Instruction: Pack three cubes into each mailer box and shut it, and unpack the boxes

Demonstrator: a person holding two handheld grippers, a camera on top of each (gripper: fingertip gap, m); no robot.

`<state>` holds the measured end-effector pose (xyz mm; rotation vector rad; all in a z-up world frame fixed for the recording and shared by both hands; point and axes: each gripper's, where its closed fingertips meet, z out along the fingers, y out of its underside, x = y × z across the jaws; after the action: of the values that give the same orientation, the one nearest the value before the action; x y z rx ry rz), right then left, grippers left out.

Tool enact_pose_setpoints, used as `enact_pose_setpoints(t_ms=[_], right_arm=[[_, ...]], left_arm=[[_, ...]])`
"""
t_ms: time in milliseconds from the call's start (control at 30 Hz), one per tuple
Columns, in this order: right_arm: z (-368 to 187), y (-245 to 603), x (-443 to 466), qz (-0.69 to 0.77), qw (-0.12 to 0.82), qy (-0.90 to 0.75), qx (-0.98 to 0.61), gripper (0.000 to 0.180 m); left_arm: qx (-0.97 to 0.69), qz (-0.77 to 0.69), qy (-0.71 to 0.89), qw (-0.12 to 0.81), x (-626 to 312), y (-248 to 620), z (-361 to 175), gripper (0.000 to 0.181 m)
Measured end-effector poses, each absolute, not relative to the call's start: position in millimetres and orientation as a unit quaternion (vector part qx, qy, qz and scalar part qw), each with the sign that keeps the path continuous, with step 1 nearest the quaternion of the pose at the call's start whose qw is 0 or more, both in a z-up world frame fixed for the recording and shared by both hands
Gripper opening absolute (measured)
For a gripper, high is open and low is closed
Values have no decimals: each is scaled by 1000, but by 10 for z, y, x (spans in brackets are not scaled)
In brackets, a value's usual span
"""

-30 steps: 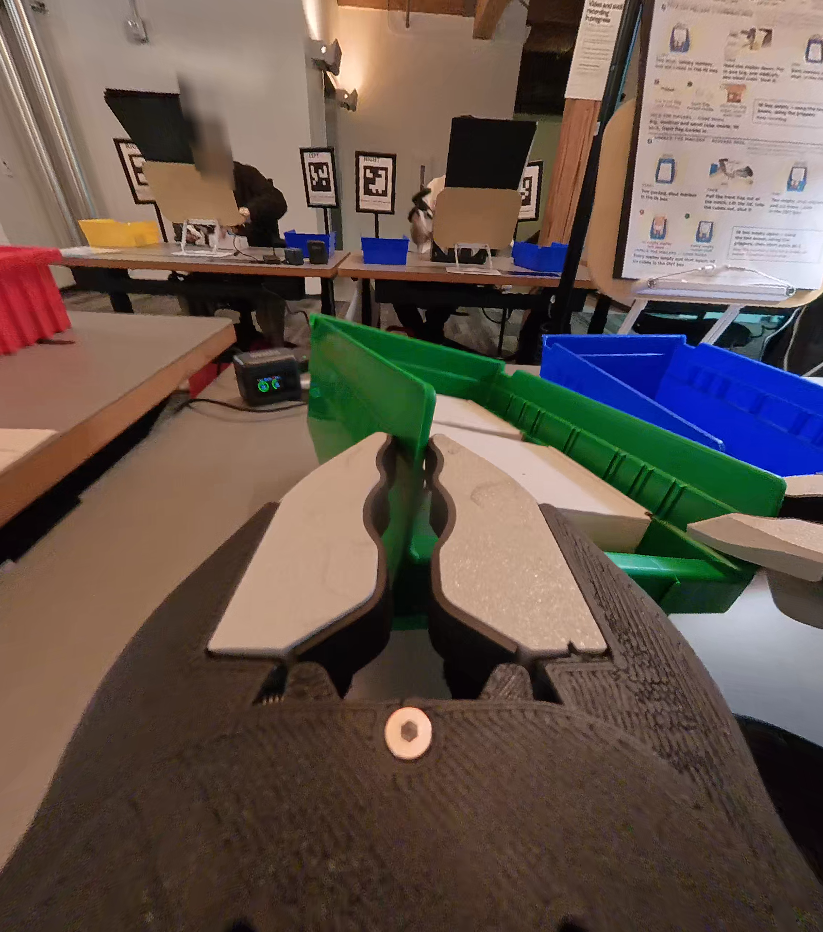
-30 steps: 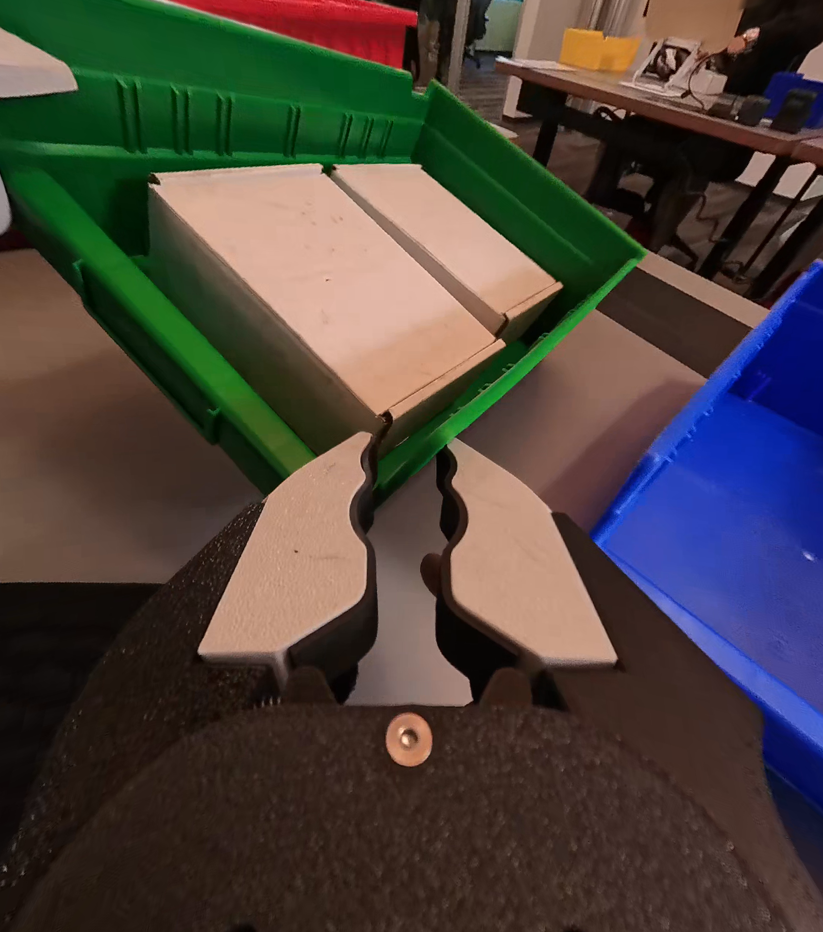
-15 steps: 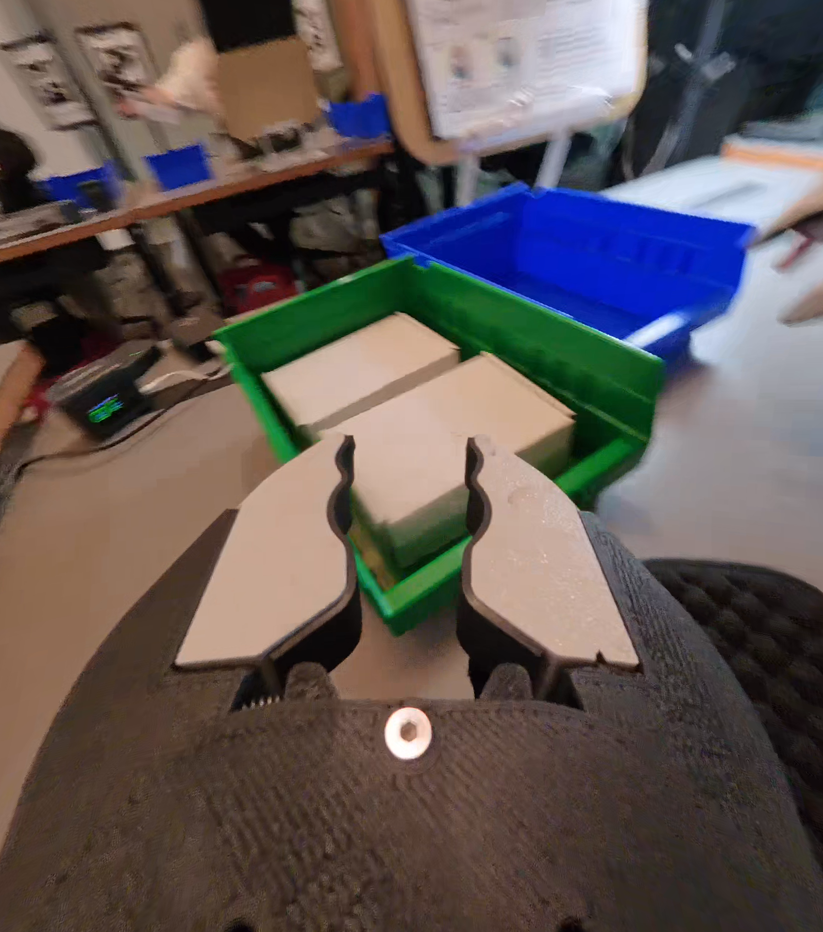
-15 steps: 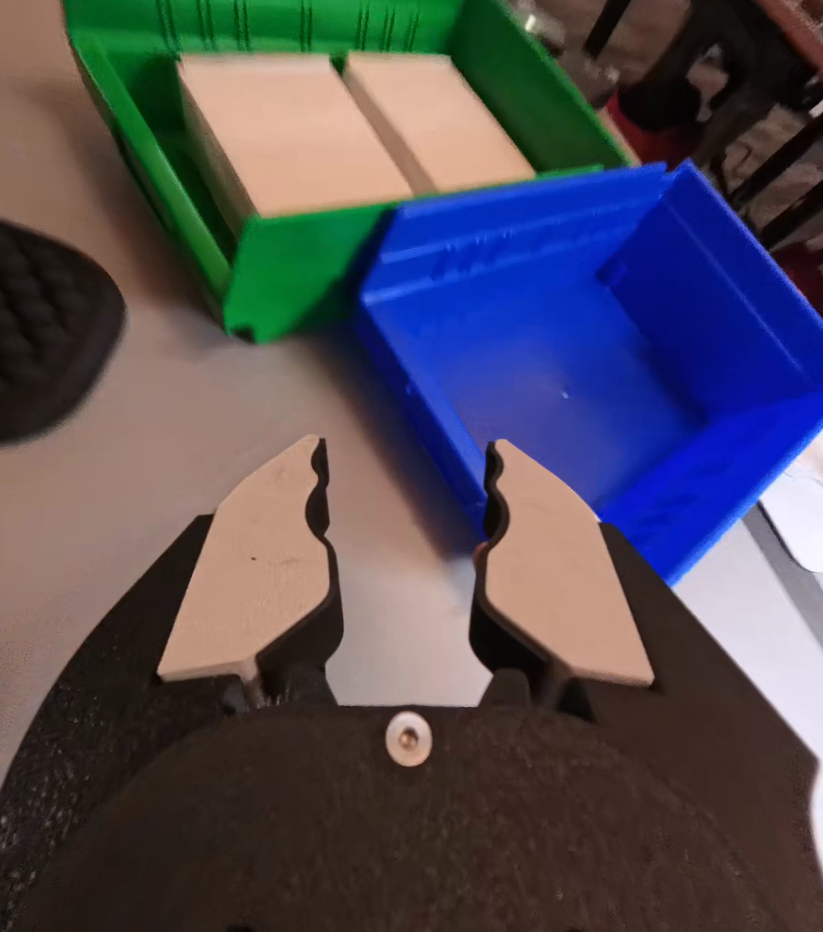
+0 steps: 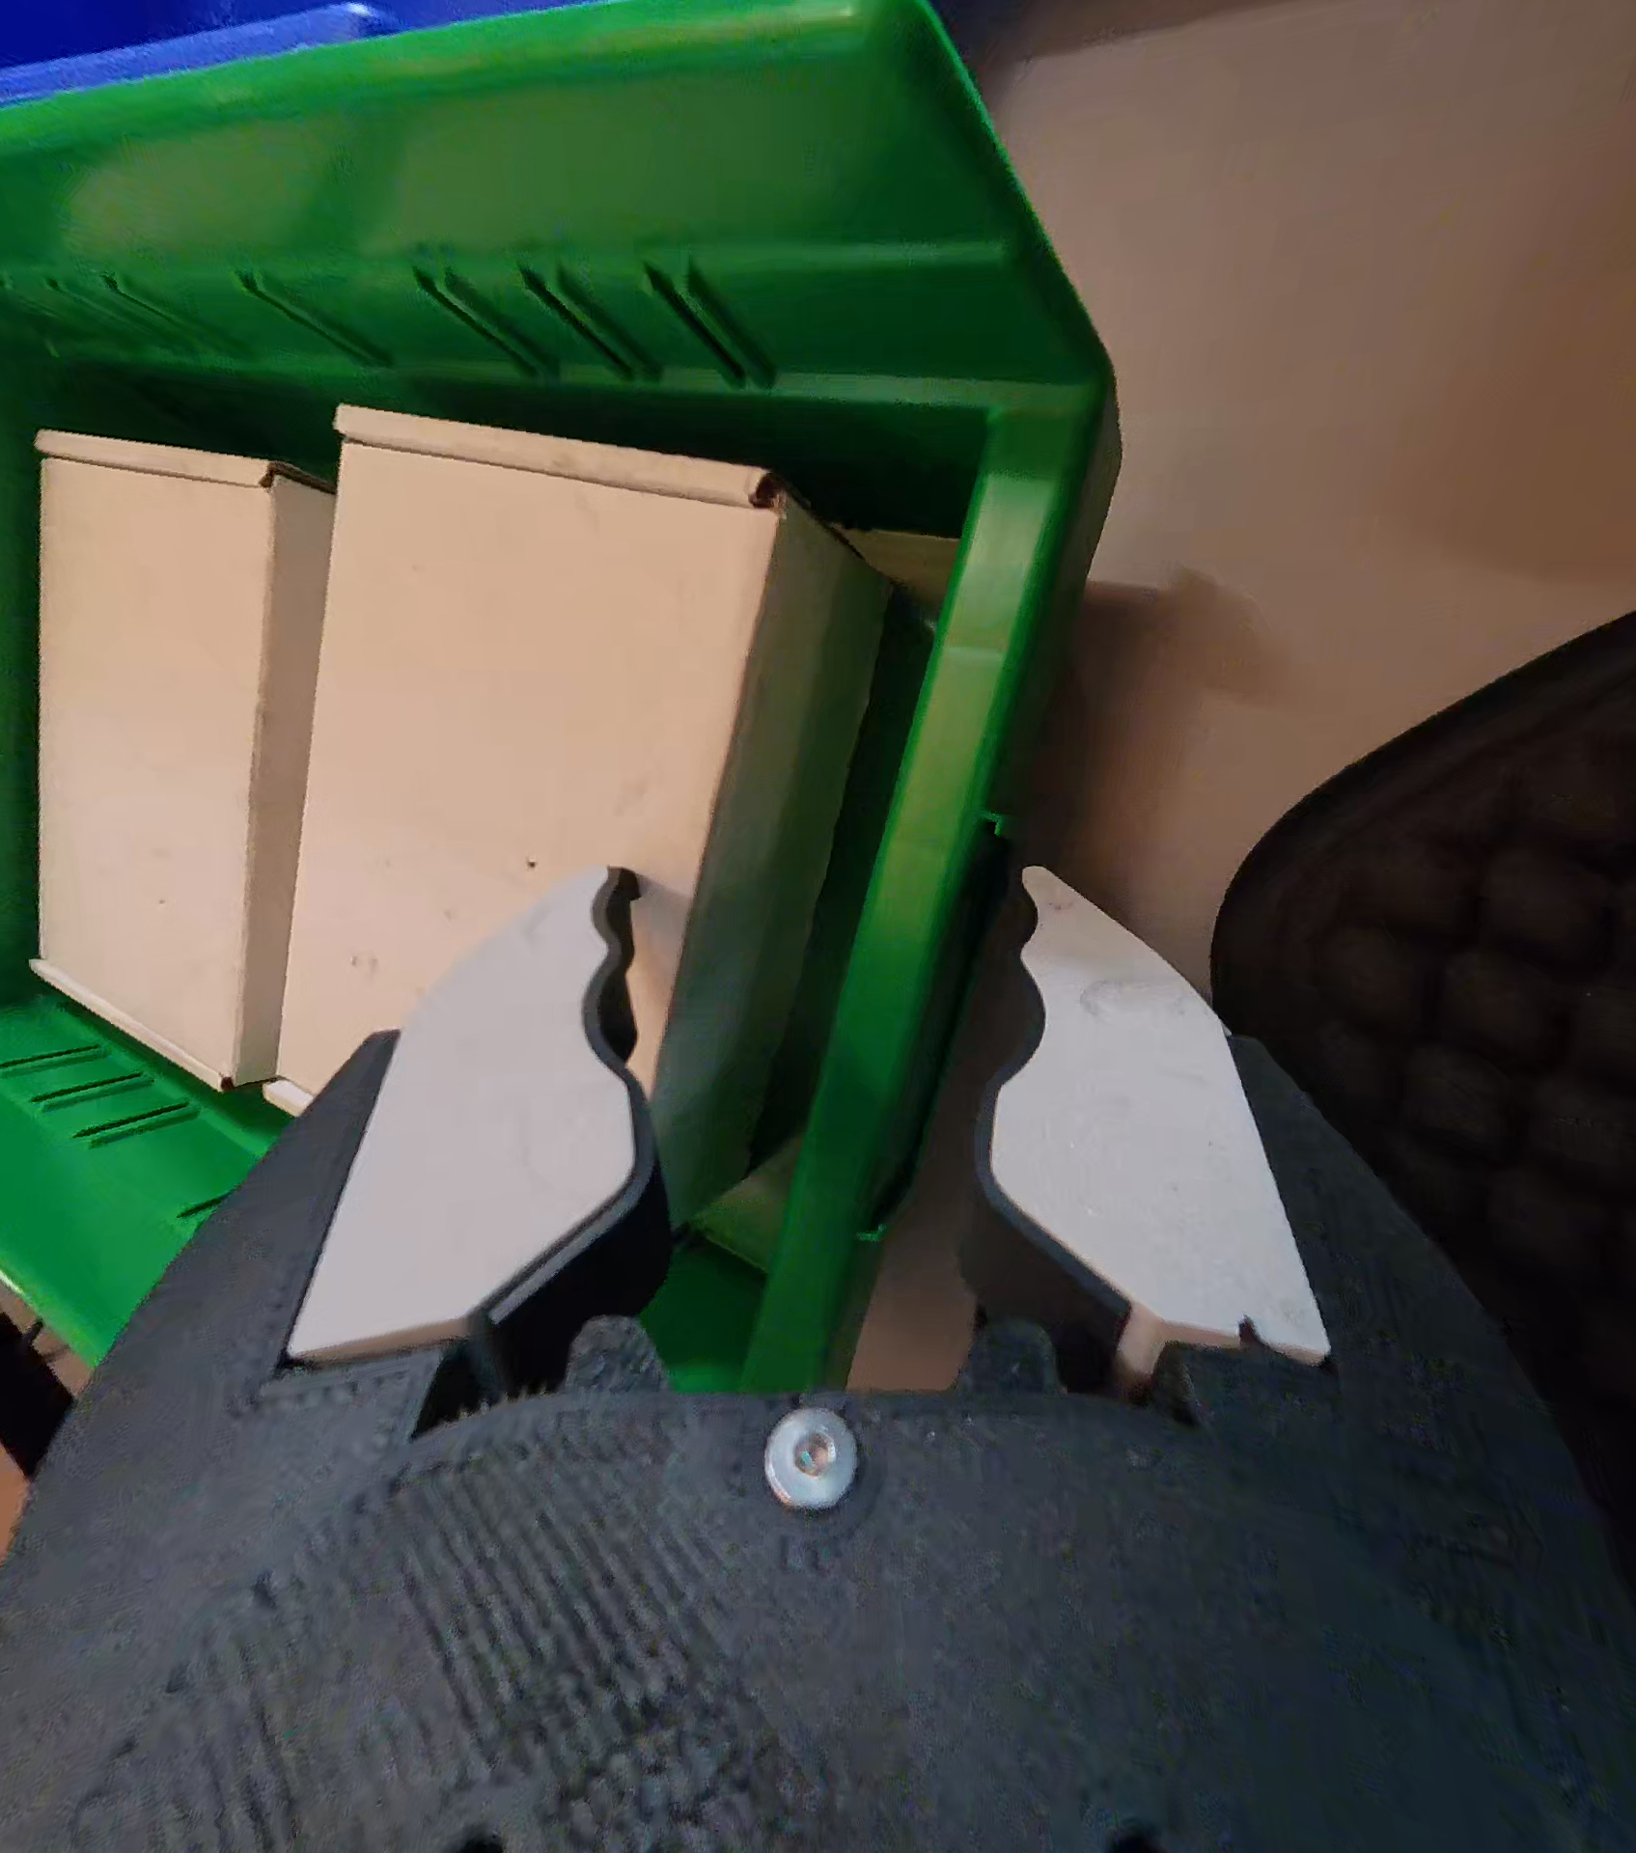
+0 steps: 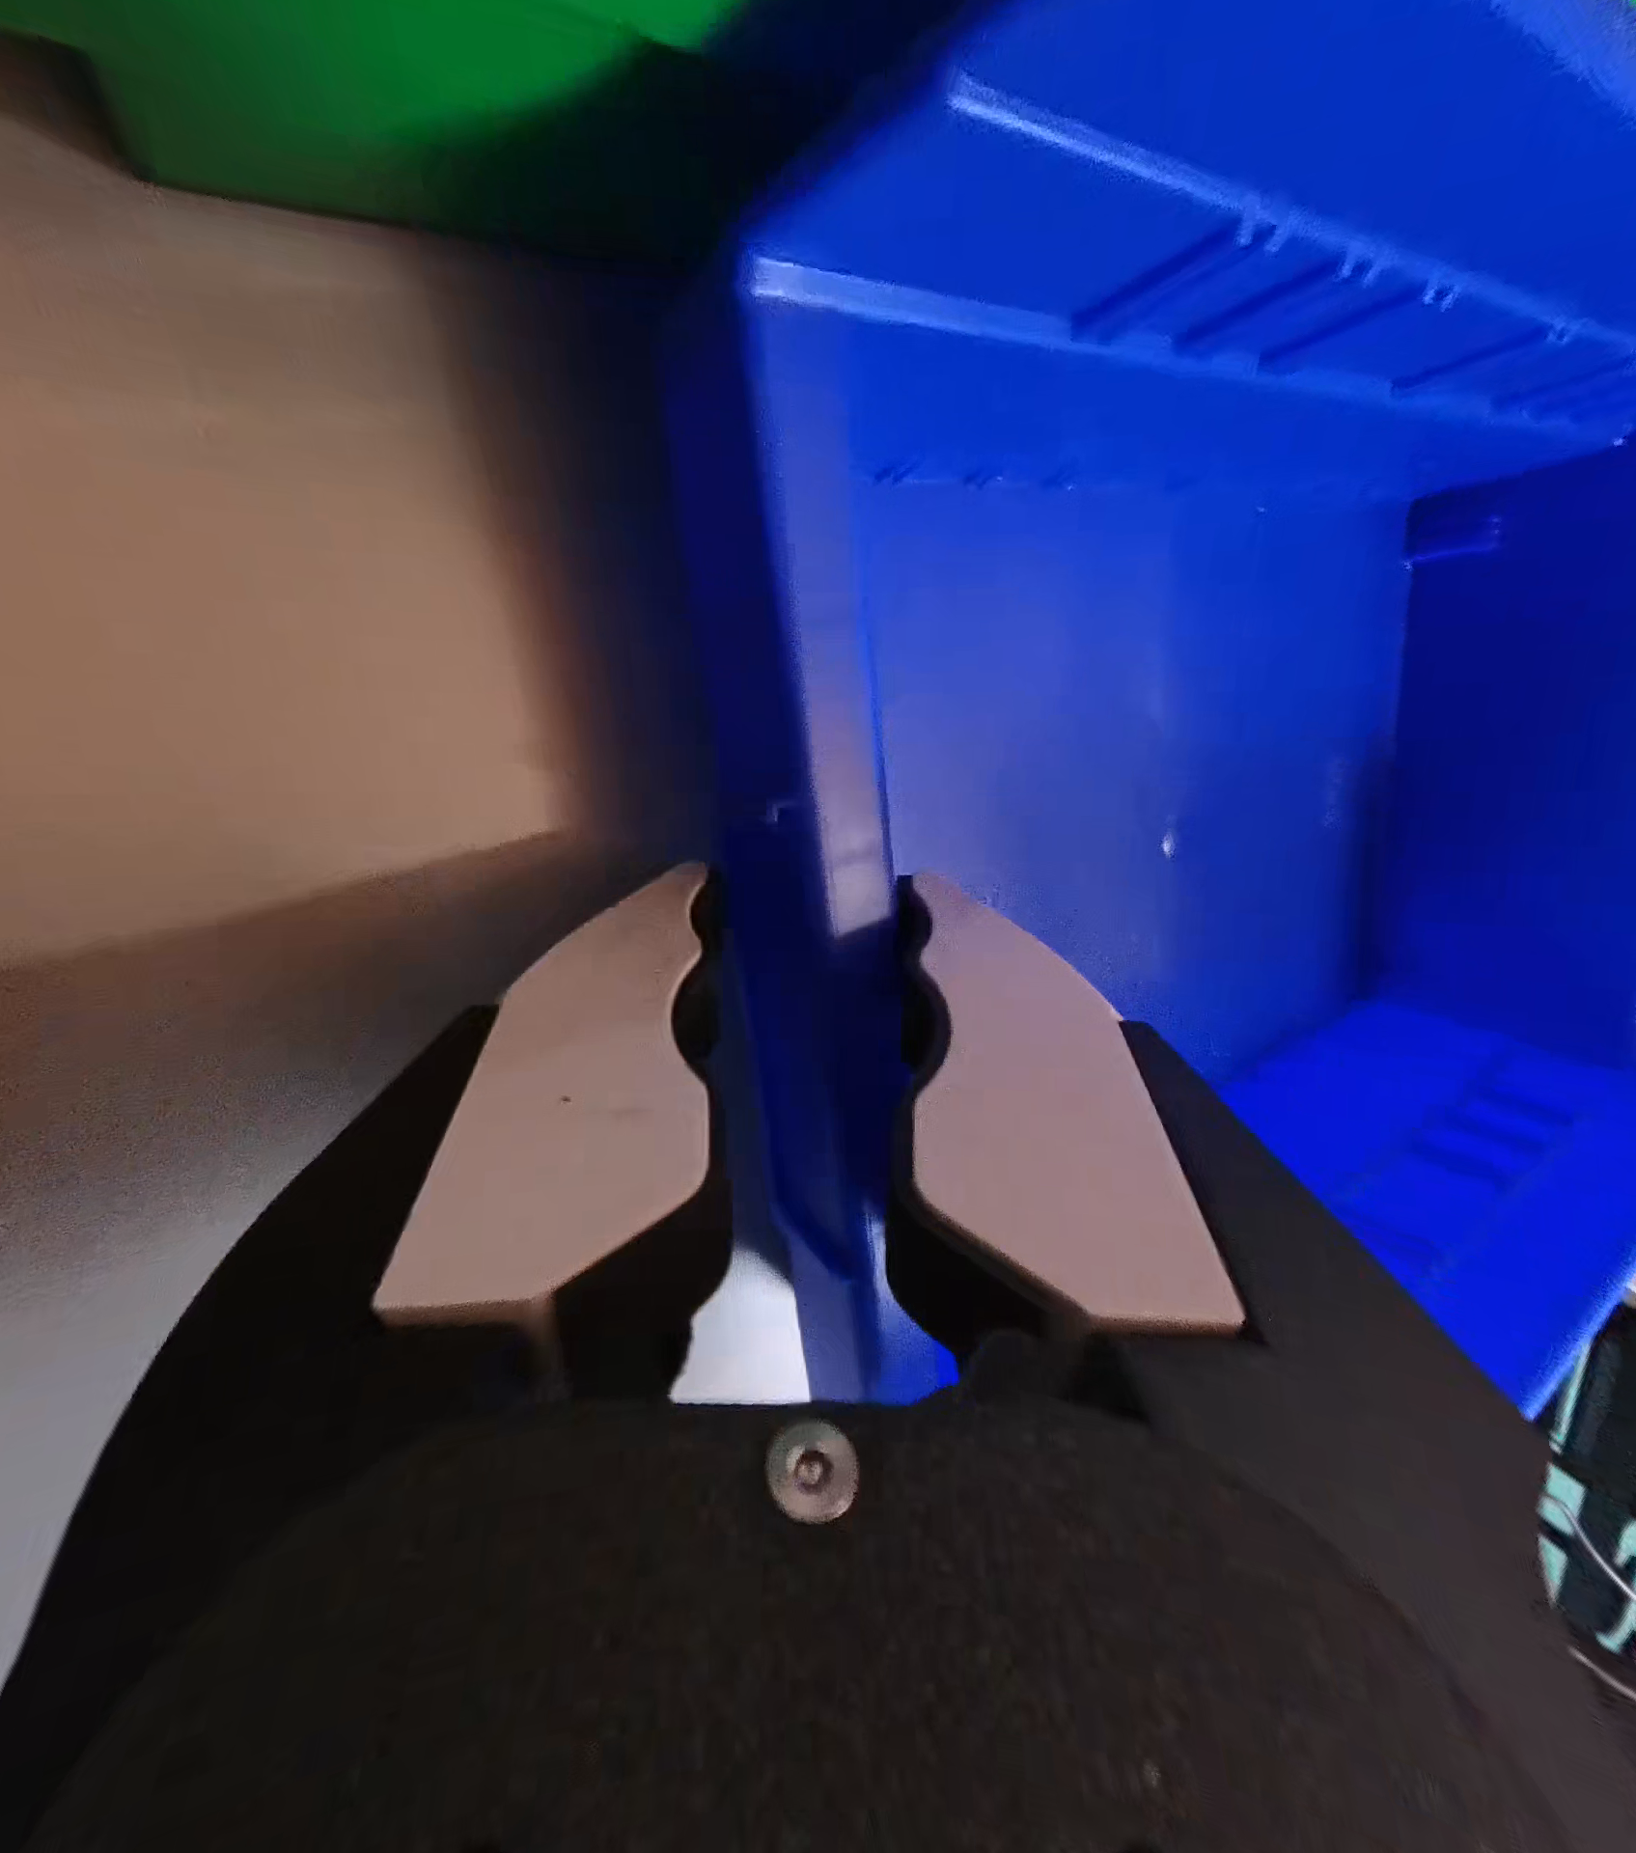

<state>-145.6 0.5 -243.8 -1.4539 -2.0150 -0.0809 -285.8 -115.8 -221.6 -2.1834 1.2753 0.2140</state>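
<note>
A: Where were the grippers?
B: The left gripper [image 5: 824, 882] gaped wide astride the green bin [image 5: 994, 642] side wall; the right gripper [image 6: 803, 887] straddled the blue bin [image 6: 1144, 702] wall, grip unclear.
A: And the mailer boxes?
B: Two closed mailer boxes [image 5: 513, 722] lay side by side inside the green bin.

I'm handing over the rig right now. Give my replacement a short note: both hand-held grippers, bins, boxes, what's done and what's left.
Left hand-held gripper: open, straddling the right wall of the green bin, one finger inside beside a box.
Right hand-held gripper: around the left wall of the blue bin, fingers near it; grip unconfirmed.
Two closed mailer boxes sit side by side in the green bin.
Blue bin looks empty.
No cubes in view; neither box lifted or opened yet. All packing or unpacking remains.
</note>
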Motion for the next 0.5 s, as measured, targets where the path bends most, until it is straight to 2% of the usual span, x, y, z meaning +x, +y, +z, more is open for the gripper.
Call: enact_pose_setpoints(t_ms=[100, 267, 500], right_arm=[[-2407, -18, -1351, -38, 330, -766, -550, 32], [-2386, -95, -891, -41, 334, -747, -573, 35], [-2388, -186, -97, -71, 351, -709, -607, 36]], left_arm=[[-813, 106, 491, 295, -2842, -1189, -2183, 61], [-804, 116, 500, 300, -2817, -1310, -2217, 33], [-807, 117, 510, 275, -2826, -1259, -2398, 30]])
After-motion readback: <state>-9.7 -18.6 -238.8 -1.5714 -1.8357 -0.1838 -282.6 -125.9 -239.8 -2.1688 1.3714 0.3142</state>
